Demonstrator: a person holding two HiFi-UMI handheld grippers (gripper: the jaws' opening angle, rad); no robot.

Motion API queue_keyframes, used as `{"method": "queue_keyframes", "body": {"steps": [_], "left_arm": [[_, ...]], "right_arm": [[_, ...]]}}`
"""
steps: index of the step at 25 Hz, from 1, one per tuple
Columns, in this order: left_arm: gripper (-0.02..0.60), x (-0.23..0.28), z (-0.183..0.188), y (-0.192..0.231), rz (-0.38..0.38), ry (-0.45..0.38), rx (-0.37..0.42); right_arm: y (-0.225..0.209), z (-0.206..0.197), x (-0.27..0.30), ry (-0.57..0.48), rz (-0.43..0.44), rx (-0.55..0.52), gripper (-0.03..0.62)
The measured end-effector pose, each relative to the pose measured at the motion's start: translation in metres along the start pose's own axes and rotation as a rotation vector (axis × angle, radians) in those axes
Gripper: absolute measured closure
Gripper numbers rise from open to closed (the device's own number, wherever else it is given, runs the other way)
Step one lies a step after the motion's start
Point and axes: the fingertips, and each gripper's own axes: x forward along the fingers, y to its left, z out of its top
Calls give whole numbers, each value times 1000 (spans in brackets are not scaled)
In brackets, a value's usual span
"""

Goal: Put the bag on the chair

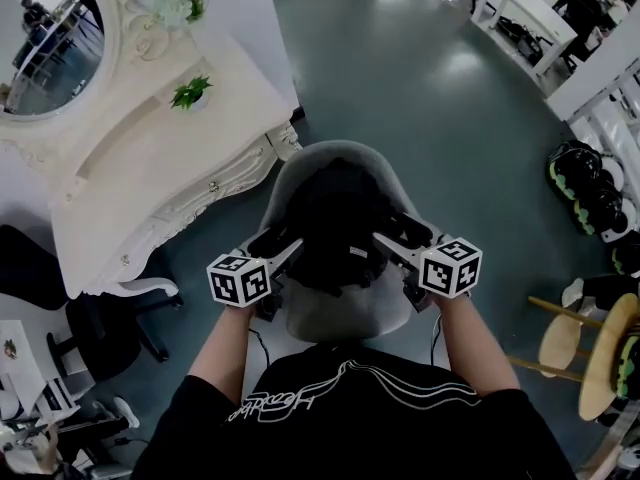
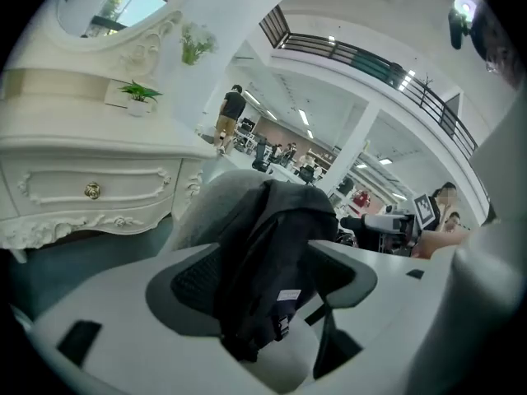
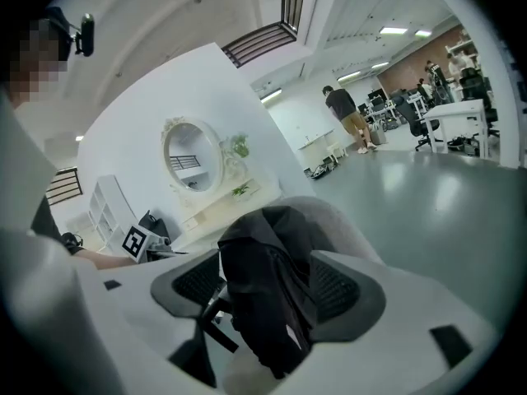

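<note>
In the middle of the head view the black bag (image 1: pixel 335 223) sits on the grey chair (image 1: pixel 335 318), leaning on the backrest. The left gripper (image 1: pixel 283 251) and the right gripper (image 1: pixel 392 240) flank it low down, each with its jaws spread wide around the fabric and the pads not pressing, so neither is holding it. The bag looks soft and floppy to me, so it could slump forward off the seat with nothing supporting it, and a jaw drawn back carelessly might catch a strap and drag it along.
</note>
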Motion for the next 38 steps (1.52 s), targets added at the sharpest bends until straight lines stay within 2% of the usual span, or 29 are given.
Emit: {"method": "queue_keyframes", "body": {"steps": [3,4,7,9,11,14,19,26,34,38], "left_arm": [[253,-16,4,-16,-20,-10,-4],[284,-20,5,-24,-29,-11,0],[440,-34,8,-47,-33,-8,35],[523,-44,9,-72,-81,-17,62],[538,-55,9,-107,-171,-33,79],[545,-73,9,-156,-250,-46,116],[548,-105,19,-220,-287,-111,156],[548,-140,10,-283,-274,-162,265],[548,-180,-11,-321,-198,-241,341],[548,-196,-25,-341,-196,-255,347]], "right_arm": [[15,2,-14,3,15,-30,313],[22,4,-19,-6,29,-39,340],[47,16,-40,-63,92,-51,414],[64,24,-55,-100,127,-51,498],[76,27,-70,-114,130,-47,594],[93,25,-92,-101,120,-47,600],[141,28,-132,-143,213,-106,602],[184,25,-189,-206,290,-135,602],[212,14,-238,-264,312,-218,602],[225,1,-260,-263,321,-234,602]]}}
